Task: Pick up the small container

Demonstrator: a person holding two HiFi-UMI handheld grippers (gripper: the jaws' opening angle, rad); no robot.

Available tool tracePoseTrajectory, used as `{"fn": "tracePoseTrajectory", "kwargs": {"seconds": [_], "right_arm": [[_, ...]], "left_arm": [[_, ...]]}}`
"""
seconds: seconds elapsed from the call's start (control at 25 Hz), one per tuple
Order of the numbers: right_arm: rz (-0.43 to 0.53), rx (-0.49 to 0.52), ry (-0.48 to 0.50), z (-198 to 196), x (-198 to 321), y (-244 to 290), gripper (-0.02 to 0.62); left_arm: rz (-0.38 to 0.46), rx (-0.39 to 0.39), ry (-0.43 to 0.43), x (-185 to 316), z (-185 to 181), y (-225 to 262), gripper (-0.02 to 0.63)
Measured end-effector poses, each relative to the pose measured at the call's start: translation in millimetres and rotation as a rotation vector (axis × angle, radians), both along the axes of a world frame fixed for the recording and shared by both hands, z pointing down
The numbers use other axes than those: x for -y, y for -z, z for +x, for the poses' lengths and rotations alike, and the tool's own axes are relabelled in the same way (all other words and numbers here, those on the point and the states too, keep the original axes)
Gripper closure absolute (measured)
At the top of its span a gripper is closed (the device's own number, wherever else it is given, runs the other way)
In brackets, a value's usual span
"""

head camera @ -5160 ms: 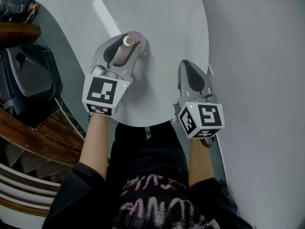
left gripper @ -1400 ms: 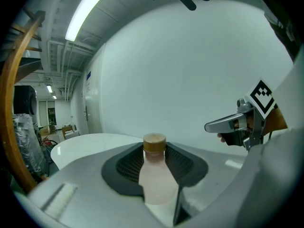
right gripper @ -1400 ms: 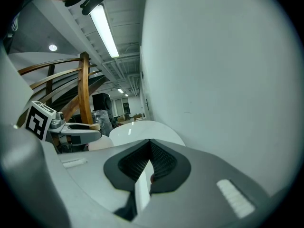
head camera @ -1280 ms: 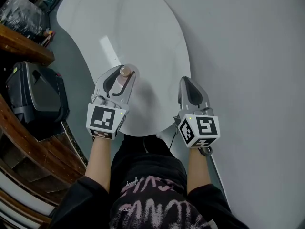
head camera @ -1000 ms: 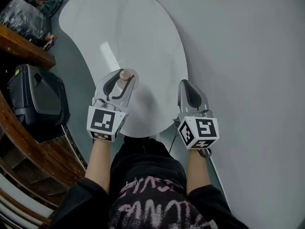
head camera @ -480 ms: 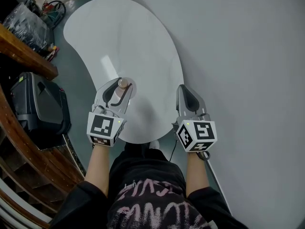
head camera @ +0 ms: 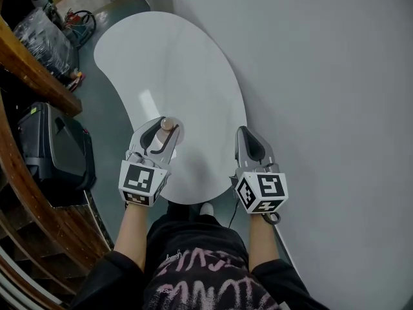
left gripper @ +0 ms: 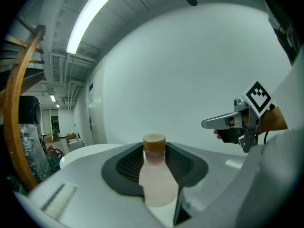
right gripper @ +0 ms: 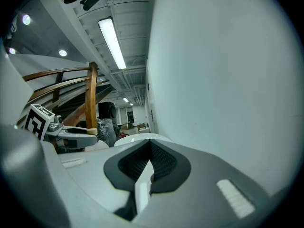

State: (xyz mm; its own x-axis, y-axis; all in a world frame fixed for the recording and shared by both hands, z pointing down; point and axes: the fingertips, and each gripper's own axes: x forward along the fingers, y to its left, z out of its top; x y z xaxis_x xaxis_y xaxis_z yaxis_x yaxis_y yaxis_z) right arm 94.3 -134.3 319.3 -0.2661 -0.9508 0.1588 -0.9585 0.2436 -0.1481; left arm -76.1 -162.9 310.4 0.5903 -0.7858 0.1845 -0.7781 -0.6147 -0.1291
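The small container is a pale, translucent bottle with a brown cap. My left gripper is shut on it and holds it above the near end of the white oval table. In the left gripper view the bottle stands upright between the dark ribbed pads, cap on top. My right gripper hangs beside the table's right edge, close to the wall. Its jaws are shut with nothing between them.
A white wall runs close along the right side. A black case sits on the floor at left, beside a curved wooden rail. Cables and bagged clutter lie at the far left. Each gripper view shows the other gripper.
The head view has pulled up and back, so more of the table shows. Both grippers have drifted toward its near end. The bottle has stayed in the left gripper throughout.
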Motion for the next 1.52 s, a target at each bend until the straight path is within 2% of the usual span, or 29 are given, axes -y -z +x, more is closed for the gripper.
{"fn": "tracePoseTrajectory", "kwargs": {"seconds": [0.68,1.52], "right_arm": [[0.048,-0.031,-0.006,12,-8,22,0.574],[0.084,-0.065,0.061,-11,-15,34,0.575]], "left_arm": [[0.041,-0.022,-0.004,-6,9,21,0.463],[0.088,-0.038,0.059,-24,-11,41,0.463]]}}
